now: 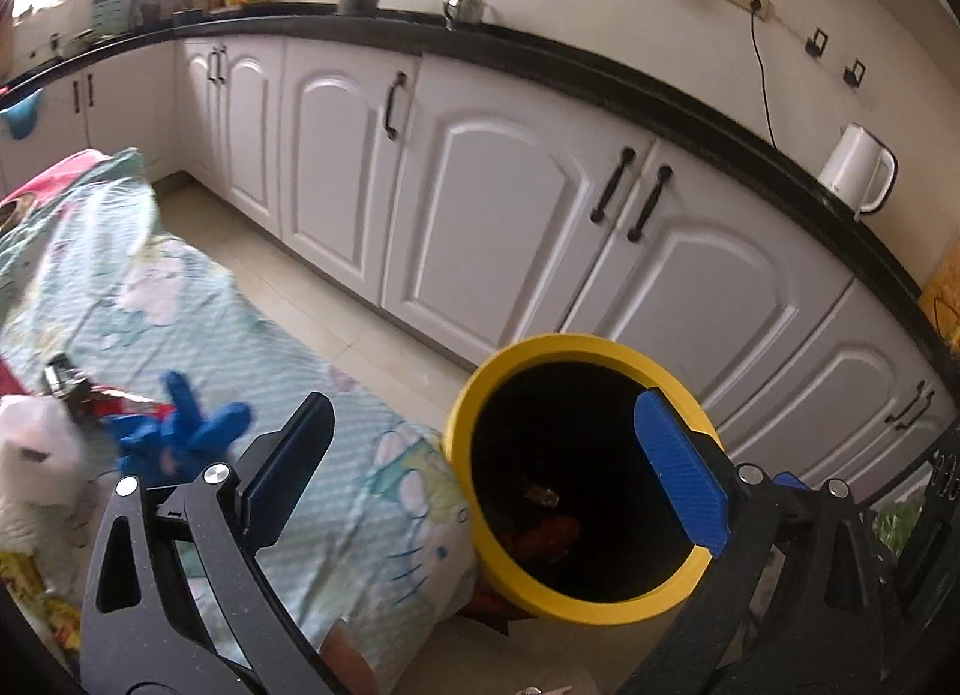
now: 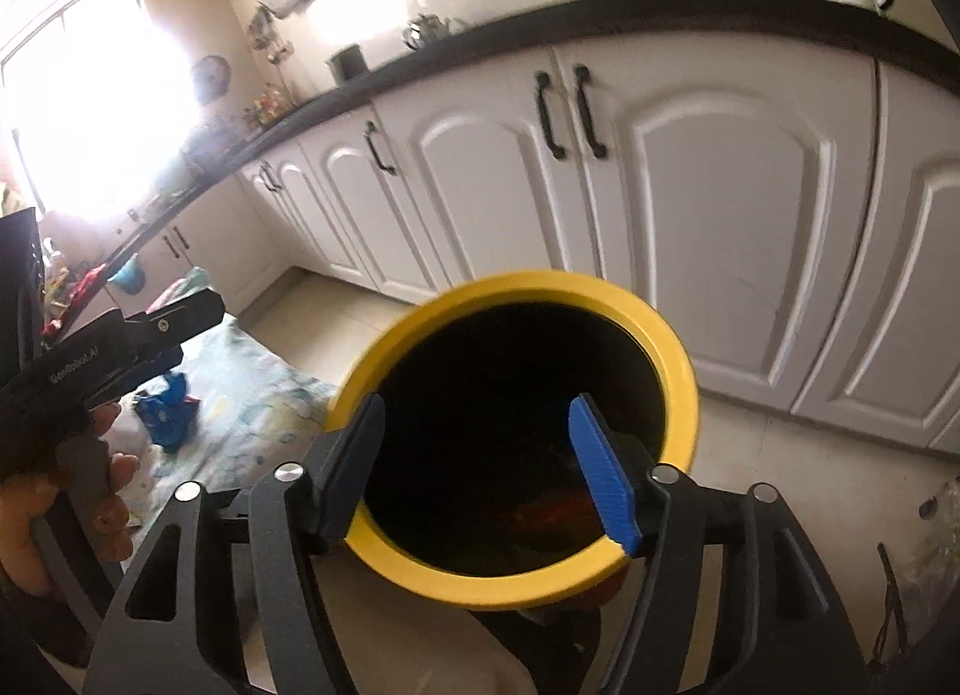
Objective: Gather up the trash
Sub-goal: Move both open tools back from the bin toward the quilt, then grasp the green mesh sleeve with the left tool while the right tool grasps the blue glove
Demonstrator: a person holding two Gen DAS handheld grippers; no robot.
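A yellow-rimmed bin (image 1: 480,395) with a dark inside stands on the floor by the table corner; reddish trash lies at its bottom (image 1: 543,536). It also fills the middle of the right wrist view (image 2: 678,371). My left gripper (image 1: 486,473) is open and empty, its jaws wide, beside the bin's rim. My right gripper (image 2: 480,455) is open and empty right over the bin's mouth. On the patterned tablecloth (image 1: 336,491) lie a crumpled blue glove (image 1: 186,431), a red and silver wrapper (image 1: 90,398) and a white plastic bag (image 1: 33,473). The glove also shows in the right wrist view (image 2: 168,407).
White cabinet doors (image 1: 498,203) under a black counter (image 1: 660,101) run behind the bin. A white kettle (image 1: 858,167) and a steel teapot (image 1: 463,5) stand on the counter. Beige tiled floor (image 1: 360,329) lies between table and cabinets.
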